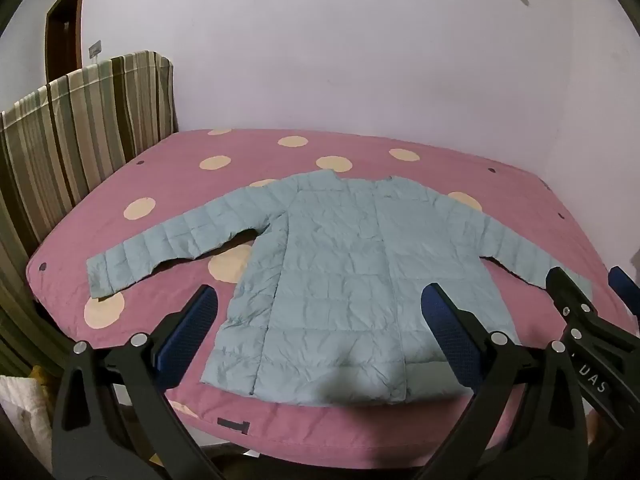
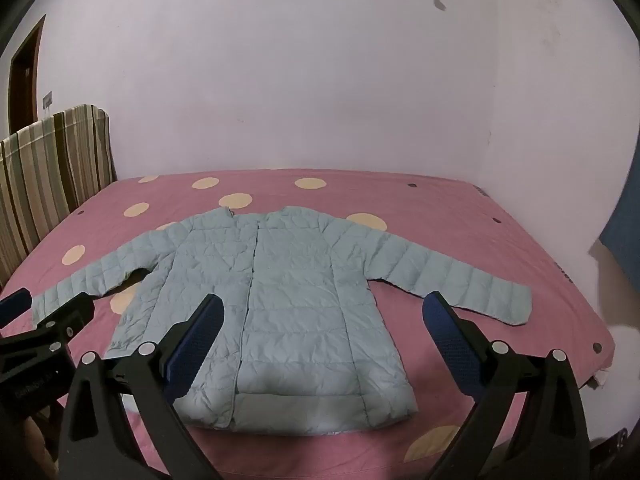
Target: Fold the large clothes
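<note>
A light blue quilted jacket lies flat and front up on a pink bed cover with cream dots, both sleeves spread out to the sides. It also shows in the right wrist view. My left gripper is open and empty, held above the near hem of the jacket. My right gripper is open and empty, also above the near hem. The right gripper shows at the right edge of the left wrist view, over the jacket's right cuff. The left gripper shows at the left edge of the right wrist view.
A striped headboard cover stands at the bed's left side. A plain wall runs behind the bed, with a brown door at the far left. The bed's near edge is just below the grippers.
</note>
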Demonstrator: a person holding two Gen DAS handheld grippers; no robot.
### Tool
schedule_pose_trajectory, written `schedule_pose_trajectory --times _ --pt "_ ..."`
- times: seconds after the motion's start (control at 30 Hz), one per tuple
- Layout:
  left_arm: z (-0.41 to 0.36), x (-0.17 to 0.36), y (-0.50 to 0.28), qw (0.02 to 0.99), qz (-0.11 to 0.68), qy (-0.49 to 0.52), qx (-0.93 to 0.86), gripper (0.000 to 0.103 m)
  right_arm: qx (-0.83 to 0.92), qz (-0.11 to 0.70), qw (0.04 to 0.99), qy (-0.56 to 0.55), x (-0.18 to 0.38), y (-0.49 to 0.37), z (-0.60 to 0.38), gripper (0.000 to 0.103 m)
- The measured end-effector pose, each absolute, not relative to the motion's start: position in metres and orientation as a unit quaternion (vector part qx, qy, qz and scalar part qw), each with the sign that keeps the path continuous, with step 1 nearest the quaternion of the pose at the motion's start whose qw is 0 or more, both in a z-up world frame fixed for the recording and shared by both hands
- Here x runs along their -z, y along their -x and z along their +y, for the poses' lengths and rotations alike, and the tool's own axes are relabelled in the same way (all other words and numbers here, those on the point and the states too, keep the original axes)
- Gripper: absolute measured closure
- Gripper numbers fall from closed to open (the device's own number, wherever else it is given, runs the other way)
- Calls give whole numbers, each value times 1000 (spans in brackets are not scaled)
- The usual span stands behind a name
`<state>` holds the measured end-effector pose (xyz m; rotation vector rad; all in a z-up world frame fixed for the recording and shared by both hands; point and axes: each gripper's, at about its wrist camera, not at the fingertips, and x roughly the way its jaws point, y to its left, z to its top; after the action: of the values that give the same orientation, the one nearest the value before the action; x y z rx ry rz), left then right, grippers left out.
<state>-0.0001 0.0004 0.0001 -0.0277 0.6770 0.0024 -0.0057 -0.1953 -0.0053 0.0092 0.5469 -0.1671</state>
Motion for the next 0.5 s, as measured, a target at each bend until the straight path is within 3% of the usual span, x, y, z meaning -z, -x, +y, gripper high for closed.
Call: schedule_pose_trajectory --times 0.5 --pt "-3 0 0 944 330 11 1 2 83 269 960 -3 3 7 -193 4"
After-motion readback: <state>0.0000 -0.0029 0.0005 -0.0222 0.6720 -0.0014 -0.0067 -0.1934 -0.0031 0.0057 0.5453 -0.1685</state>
